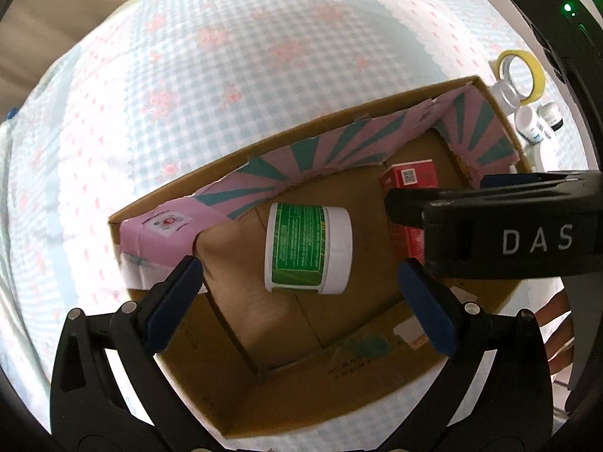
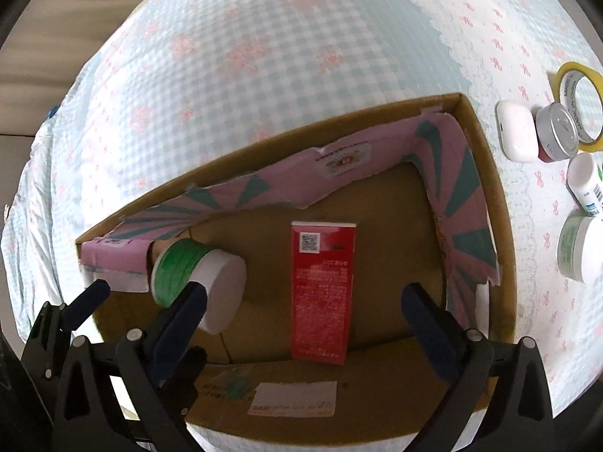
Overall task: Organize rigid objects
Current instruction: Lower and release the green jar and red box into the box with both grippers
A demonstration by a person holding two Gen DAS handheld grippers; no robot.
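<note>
Green jar lying in cardboard box, between wide-open left claw, right claw wide, empty

Matt brown cardboard box with torn pink-and-teal paper lining, glossy red carton, smooth white plastic jar with green paper label, soft checked cloth, shiny metal tin lid
</note>
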